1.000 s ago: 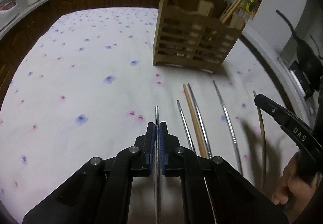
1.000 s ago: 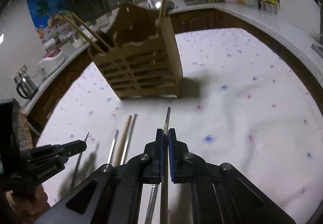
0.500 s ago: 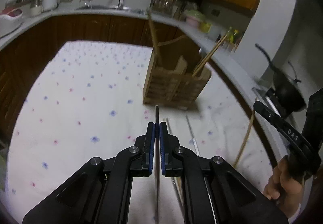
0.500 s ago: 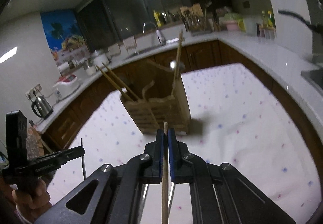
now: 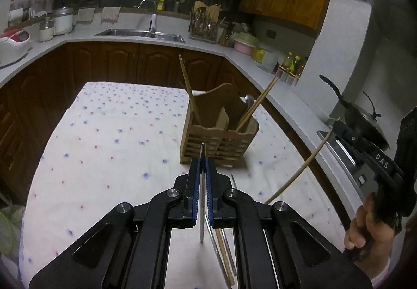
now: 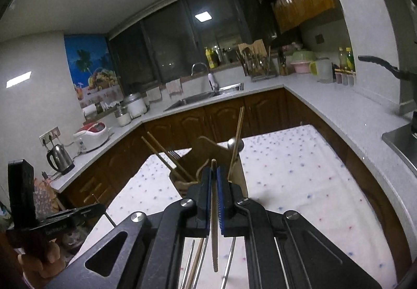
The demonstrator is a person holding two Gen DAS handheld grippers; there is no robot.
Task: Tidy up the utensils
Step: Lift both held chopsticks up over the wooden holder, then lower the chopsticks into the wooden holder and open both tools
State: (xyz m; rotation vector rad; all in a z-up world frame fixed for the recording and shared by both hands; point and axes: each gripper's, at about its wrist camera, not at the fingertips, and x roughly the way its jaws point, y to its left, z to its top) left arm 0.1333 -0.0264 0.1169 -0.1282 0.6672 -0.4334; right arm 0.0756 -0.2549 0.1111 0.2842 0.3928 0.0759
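Observation:
My left gripper (image 5: 202, 161) is shut on a thin metal chopstick (image 5: 201, 200) and holds it in the air above the flowered tablecloth (image 5: 109, 148). In front of it stands the wooden utensil holder (image 5: 219, 136), with wooden chopsticks and a spoon (image 5: 249, 100) in it. My right gripper (image 6: 214, 171) is shut on a wooden chopstick (image 6: 214, 213), raised in front of the same holder (image 6: 206, 144). Each gripper shows in the other's view: the right gripper (image 5: 338, 128) with its wooden chopstick (image 5: 294, 174), the left gripper (image 6: 100, 208) at the lower left. Several chopsticks (image 5: 224, 247) lie on the cloth below.
A wok (image 5: 362, 117) sits on the stove at the right of the table. Dark cabinets and a white counter with a sink (image 5: 140, 33) run behind. A kettle (image 6: 60, 158) and a rice cooker (image 6: 91, 134) stand on the left counter.
Both grippers have risen off the cloth, each lifting its chopstick. The views have tilted up, so the holder looks smaller and farther below.

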